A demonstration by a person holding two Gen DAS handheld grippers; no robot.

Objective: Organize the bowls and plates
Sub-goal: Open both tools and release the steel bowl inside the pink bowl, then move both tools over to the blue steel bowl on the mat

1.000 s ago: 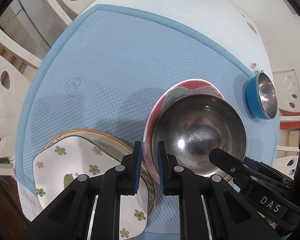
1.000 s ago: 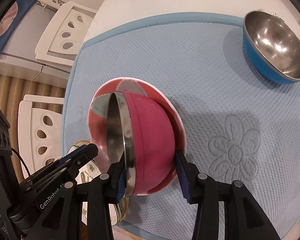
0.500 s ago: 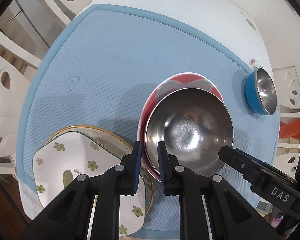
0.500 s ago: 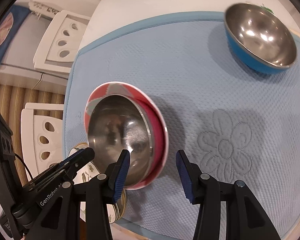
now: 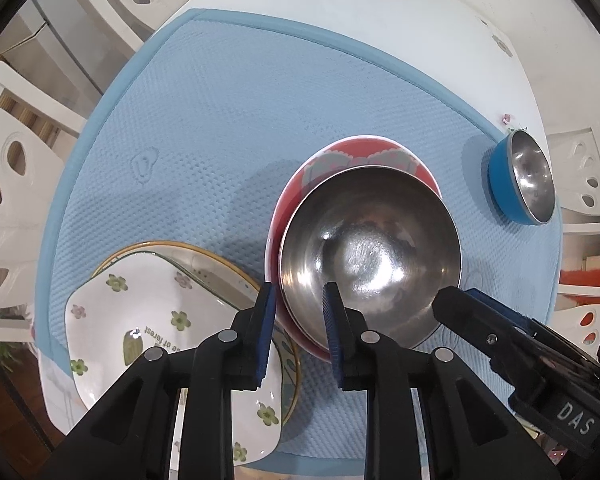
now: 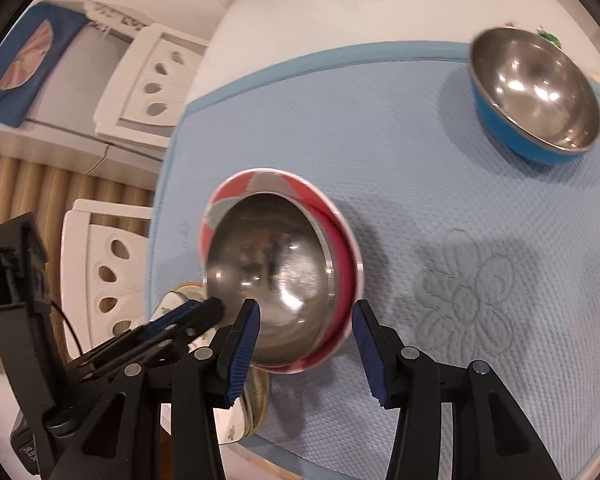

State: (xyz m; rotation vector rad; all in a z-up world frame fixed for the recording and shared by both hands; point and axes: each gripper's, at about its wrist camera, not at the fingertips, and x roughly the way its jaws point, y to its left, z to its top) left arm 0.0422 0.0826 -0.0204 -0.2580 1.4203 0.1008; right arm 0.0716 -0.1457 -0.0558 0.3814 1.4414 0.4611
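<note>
The left gripper is seen opening, the red-and-steel bowl's near rim between its loosened pads. The bowl is nested in a red ceramic bowl at the blue mat's near edge. The right gripper is held apart, empty.

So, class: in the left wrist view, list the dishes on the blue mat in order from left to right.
Square flowered plate → red plate carrying the steel-lined bowl → small blue bowl at the mat's right edge.
</note>
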